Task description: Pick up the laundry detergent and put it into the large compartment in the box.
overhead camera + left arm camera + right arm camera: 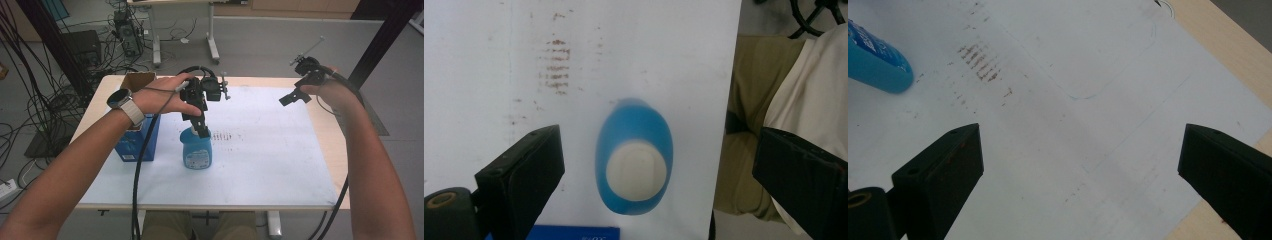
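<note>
A blue bottle with a white cap stands upright on the white sheet, near the table's middle left. My left gripper hangs right above it, pointing straight down. Seen from the left gripper view, the bottle's white cap lies between the wide-apart jaws, with clear gaps on both sides, so the gripper is open. My right gripper is held up over the far right of the sheet, open, with bare sheet between its jaws. The bottle's base shows at that view's upper left.
An open blue cardboard box stands left of the bottle, under my left wrist. Brown smudges mark the sheet right of the bottle. The wooden table edge runs along the right. Cables and desk legs crowd the floor behind.
</note>
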The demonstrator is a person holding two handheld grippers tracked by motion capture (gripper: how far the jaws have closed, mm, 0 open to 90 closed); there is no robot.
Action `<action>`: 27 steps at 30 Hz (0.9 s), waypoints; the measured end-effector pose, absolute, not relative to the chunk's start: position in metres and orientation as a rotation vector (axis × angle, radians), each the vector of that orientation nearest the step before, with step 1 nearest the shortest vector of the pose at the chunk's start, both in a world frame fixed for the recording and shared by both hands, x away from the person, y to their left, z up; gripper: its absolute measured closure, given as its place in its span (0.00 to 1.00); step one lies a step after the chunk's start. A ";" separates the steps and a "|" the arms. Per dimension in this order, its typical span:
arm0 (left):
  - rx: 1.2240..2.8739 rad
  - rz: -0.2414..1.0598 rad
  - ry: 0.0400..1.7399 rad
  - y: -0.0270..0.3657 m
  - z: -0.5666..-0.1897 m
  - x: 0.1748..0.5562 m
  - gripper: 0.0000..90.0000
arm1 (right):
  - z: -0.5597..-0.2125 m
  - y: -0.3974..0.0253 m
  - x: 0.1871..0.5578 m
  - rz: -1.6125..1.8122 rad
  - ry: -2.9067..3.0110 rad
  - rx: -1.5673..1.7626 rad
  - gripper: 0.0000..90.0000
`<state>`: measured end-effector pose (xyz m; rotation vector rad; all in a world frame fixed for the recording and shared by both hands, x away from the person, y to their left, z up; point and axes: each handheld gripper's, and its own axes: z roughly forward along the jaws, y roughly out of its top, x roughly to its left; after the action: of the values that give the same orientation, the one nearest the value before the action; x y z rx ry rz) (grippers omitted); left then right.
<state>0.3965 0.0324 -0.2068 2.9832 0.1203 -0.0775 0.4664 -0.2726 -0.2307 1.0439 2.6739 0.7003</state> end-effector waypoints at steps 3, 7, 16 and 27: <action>2.995 -0.067 0.129 0.035 -0.214 0.397 0.08 | -0.231 -0.273 0.466 0.699 2.674 1.043 0.05; 2.989 -0.064 0.119 0.037 -0.215 0.398 0.08 | -0.231 -0.273 0.466 0.696 2.675 1.044 0.05; 3.002 -0.080 0.120 0.039 -0.230 0.399 0.08 | -0.231 -0.271 0.465 0.693 2.679 1.040 0.05; 2.988 -0.087 0.123 0.042 -0.243 0.401 0.08 | -0.233 -0.269 0.465 0.683 2.687 1.040 0.05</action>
<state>0.4009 0.0419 -0.2434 2.9880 0.1234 -0.0866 0.4653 -0.2692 -0.2333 1.0403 2.6872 0.6831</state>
